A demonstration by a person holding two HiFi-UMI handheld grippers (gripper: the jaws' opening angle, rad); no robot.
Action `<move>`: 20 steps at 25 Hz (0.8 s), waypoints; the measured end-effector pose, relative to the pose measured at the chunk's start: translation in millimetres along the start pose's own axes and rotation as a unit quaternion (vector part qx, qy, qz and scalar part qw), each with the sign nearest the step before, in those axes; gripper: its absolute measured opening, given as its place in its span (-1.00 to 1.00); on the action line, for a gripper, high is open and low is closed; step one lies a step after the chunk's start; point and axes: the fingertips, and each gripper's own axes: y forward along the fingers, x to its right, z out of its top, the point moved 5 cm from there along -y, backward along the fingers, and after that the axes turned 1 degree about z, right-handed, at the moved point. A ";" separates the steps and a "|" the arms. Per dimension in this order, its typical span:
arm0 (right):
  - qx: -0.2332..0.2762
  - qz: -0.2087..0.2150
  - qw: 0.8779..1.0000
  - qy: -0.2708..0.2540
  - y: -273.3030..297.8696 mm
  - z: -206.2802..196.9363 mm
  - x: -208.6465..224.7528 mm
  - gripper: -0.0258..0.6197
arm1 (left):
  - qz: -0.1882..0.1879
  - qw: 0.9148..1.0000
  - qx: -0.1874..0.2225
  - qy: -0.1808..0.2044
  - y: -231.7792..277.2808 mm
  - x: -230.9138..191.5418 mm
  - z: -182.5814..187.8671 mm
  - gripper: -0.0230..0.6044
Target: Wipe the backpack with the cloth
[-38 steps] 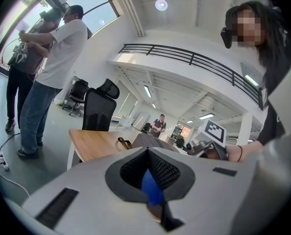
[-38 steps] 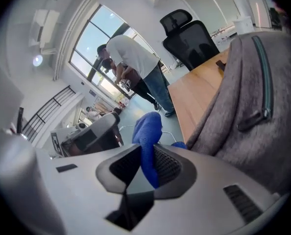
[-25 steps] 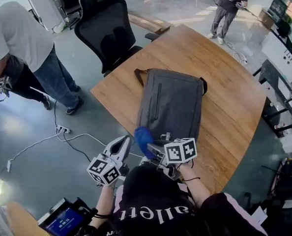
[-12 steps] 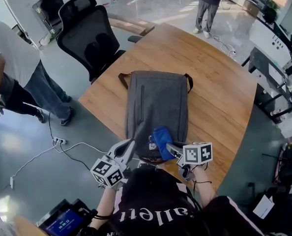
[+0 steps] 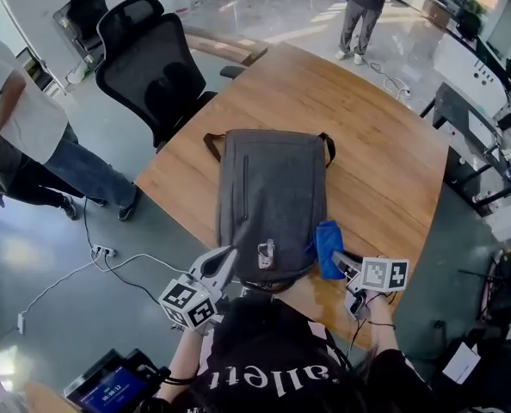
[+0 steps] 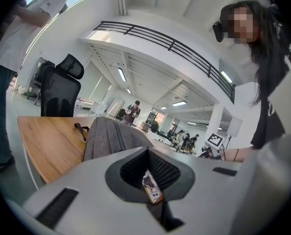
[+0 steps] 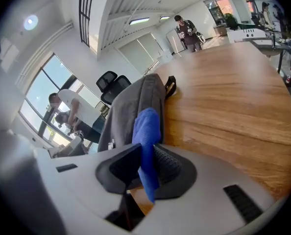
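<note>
Overhead, cloth [image 5: 329,249] sits beside backpack [image 5: 273,196]; close-up, right claw [image 7: 146,168] grips it, left claw [image 6: 152,180] closed.

Left gripper [image 6: 148,155], lower centre, jaws closed on small tag [image 6: 153,188]; grey backpack [image 6: 109,138] beyond, centre, on wooden table [image 6: 45,141]; black chair [image 6: 60,89], left; person [image 6: 275,97], upper right.

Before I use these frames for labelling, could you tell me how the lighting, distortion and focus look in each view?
Head view: evenly lit and sharp, with glare on the floor, table edge bowed by the lens. Left gripper view: strong fisheye, dark corners, backpack clear. Right gripper view: same fisheye, windows blown out, cloth in focus.
</note>
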 end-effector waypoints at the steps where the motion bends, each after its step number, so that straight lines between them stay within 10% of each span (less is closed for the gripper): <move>1: 0.009 0.013 1.000 0.002 0.2 6.0 -8.9 -0.66 | 0.002 1.000 0.001 0.000 -0.1 -3.7 0.9 -0.93; 12: 0.009 0.189 0.978 -0.084 109.8 58.4 -176.7 -0.67 | 0.036 0.999 0.018 0.017 -10.7 -25.2 20.5 -0.93; 20: -0.025 0.157 0.983 -0.094 151.8 53.7 -187.2 -0.67 | 0.051 0.999 0.015 0.005 -25.2 -34.0 24.0 -0.93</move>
